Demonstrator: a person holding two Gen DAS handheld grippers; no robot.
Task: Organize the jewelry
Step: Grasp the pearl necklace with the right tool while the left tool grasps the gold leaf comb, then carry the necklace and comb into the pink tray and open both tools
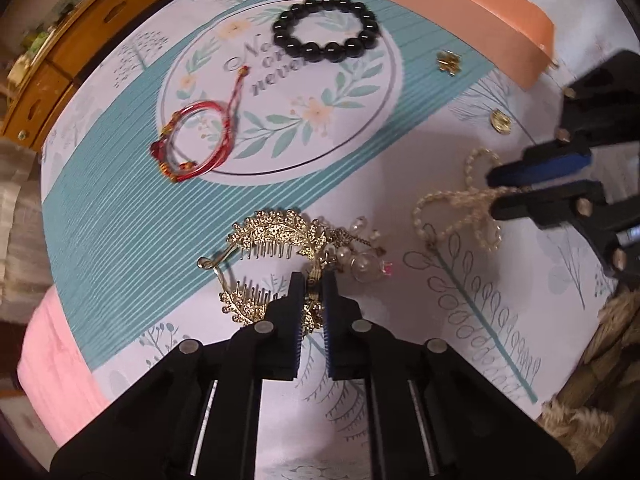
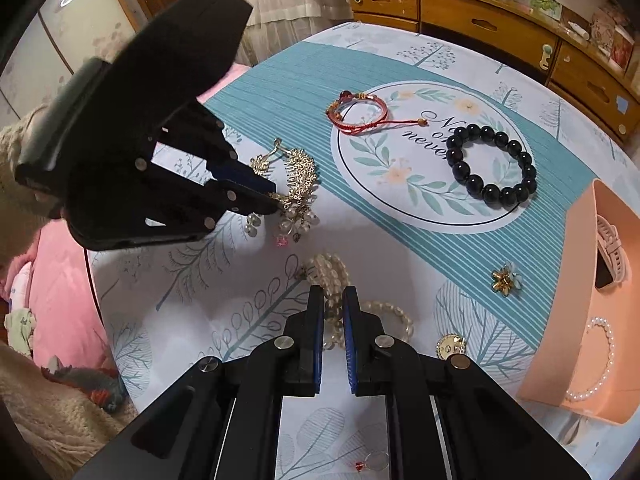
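Left tongs clenched on the gold hair comb, pads pinching its metal frame; comb lying on the bench near the front edge, pearl dangles alongside. Right tongs clenched on the pearl necklace, strands passing between the pads, remainder looped on the cloth toward the front right edge. Black bead bracelet resting mid-bench on the printed roundel, well apart from both tongs. Red cord bracelet beside it, toward the left edge. Gold flower brooch and small gold round piece lying loose near the right edge. Peach box at the right edge, open, holding a watch and a pearl bracelet.
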